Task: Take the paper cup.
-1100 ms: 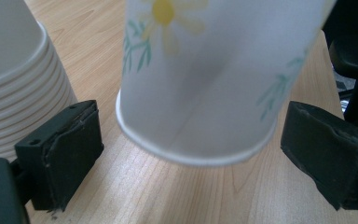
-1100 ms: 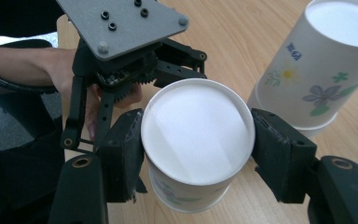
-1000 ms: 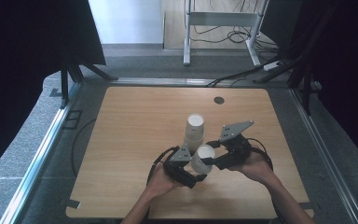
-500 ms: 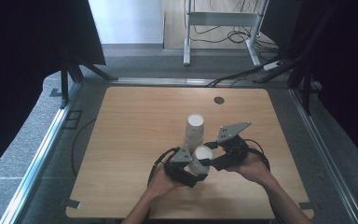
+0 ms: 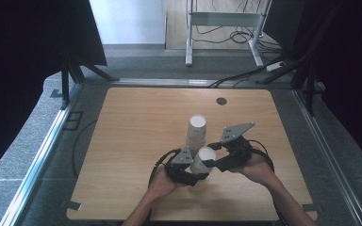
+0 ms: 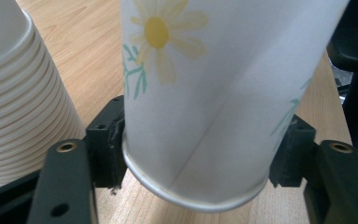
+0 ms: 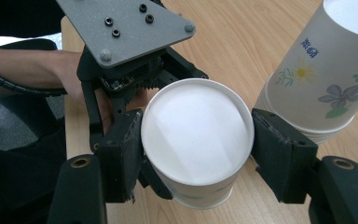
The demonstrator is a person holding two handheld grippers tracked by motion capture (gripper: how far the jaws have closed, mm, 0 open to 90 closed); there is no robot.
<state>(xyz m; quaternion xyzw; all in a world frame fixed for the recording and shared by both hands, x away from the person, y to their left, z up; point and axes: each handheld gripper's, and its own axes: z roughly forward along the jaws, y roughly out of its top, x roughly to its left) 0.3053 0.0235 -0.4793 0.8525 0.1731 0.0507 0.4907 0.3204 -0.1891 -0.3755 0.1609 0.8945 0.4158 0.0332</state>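
Paper cup upside down, raised over the near middle of the desk, clamped near its rim by left gripper fingers and at its base by right gripper fingers; just beyond, stack of cups upright

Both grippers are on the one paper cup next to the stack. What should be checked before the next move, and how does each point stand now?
1. Left gripper shut on the cup near its rim: ok, pads touch both sides.
2. Right gripper shut on the cup's base end: ok, pads press both sides.
3. Cup clear of the stack: ok, it sits beside the stack, apart from it.
4. Cup is single, not two nested: cannot tell.
5. Cup wall uncrushed: ok, no dents visible.
6. Stack upright on the table: ok.
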